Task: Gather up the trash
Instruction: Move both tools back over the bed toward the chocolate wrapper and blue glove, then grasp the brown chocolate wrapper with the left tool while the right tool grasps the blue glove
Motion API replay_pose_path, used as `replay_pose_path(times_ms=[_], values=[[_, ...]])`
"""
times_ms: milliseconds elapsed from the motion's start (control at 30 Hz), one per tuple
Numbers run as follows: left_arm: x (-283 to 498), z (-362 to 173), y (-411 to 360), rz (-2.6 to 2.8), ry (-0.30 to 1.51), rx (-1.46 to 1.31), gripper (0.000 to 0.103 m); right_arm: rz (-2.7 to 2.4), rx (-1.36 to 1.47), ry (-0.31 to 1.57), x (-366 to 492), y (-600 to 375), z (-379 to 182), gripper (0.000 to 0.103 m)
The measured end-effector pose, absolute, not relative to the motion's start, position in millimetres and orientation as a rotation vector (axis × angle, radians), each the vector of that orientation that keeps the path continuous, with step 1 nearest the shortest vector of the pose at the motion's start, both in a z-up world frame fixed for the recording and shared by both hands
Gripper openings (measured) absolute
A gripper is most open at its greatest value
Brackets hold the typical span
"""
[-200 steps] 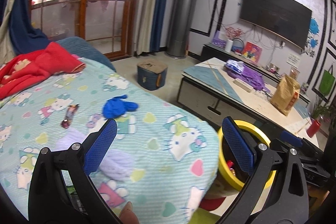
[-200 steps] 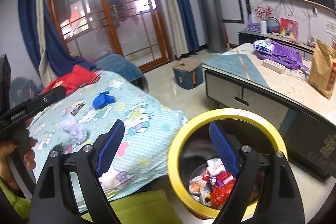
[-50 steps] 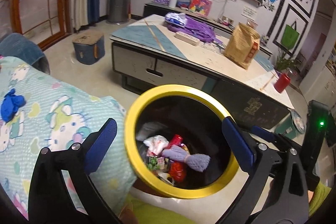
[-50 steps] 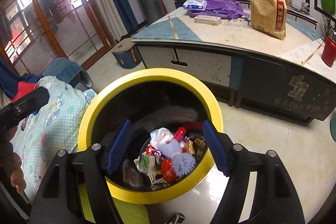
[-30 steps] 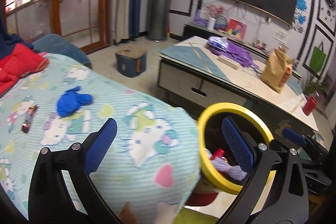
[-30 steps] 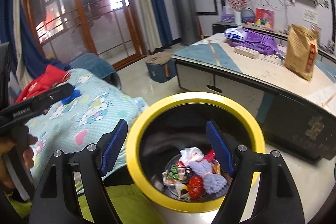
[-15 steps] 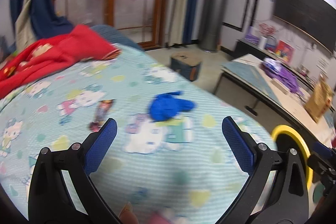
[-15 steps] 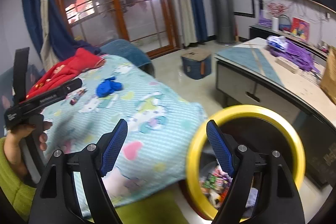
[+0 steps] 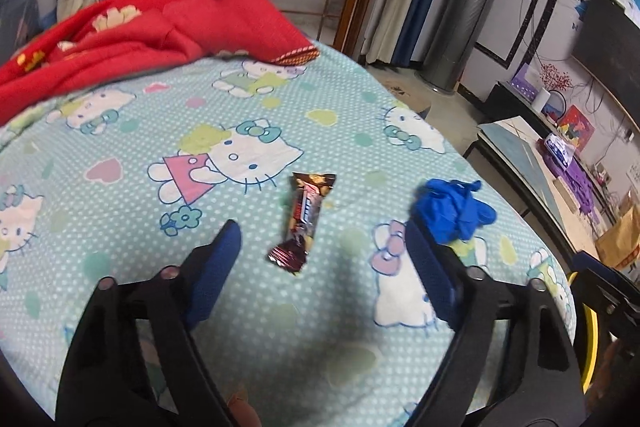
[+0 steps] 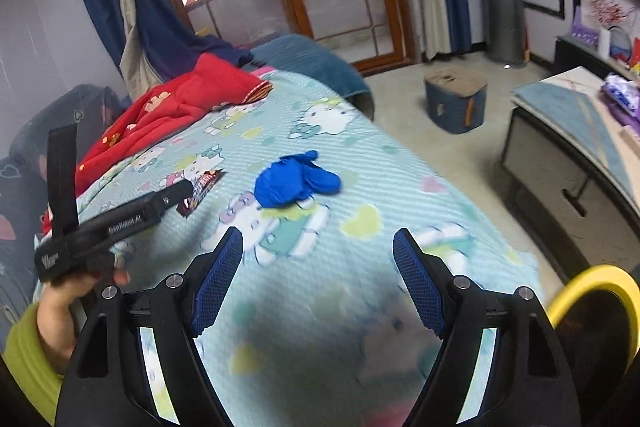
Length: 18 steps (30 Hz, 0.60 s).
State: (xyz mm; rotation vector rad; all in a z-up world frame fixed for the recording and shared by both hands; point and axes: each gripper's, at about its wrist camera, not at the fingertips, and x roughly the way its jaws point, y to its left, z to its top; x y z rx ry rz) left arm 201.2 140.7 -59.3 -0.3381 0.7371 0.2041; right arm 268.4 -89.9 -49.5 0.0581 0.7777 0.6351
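Foil wrapper (image 9: 305, 221) lay flat on the bed (image 9: 120, 131) just beyond the left gripper (image 9: 320, 243), whose jaws gaped empty, so closing might pinch the sheet instead.

Both tongs have swung from the yellow bin (image 10: 592, 291) to the bed; left tongs (image 9: 320, 247) now straddle a candy wrapper (image 9: 305, 223).

wrapper (image 9: 305, 219) left of glove (image 9: 454, 209), on bed (image 9: 120, 131)
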Motion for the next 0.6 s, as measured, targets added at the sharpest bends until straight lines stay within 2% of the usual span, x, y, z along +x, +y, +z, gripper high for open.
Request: replay_pose_path(times_ms=[100,167,467,533,567,600], values=[[209.8,-70.3,149.2,0.195,0.757,-0.376,0.068,0.633,0.046,0.820,287.8,-73.0,-54.6,0.075],[215.5,-77.3,151.8,0.184,0.774,-0.399,0.061,0.622,0.020,0.829,299.8,-61.6,-57.3,0.075],[217.1,-84.6,156.6,0.163,0.787,-0.428,0.057,0.613,-0.017,0.897,341.5,-20.8,-78.9,0.074],[216.1,-84.9,157.5,0.162,0.786,-0.435,0.054,0.620,-0.012,0.922,347.0,-14.9,-85.9,0.062],[215.7,-84.9,158.2,0.161,0.785,-0.440,0.054,0.637,-0.011,0.930,346.8,-13.3,-88.3,0.042],[215.1,-85.0,159.5,0.156,0.781,-0.449,0.052,0.646,-0.014,0.927,345.1,-12.0,-89.2,0.029]])
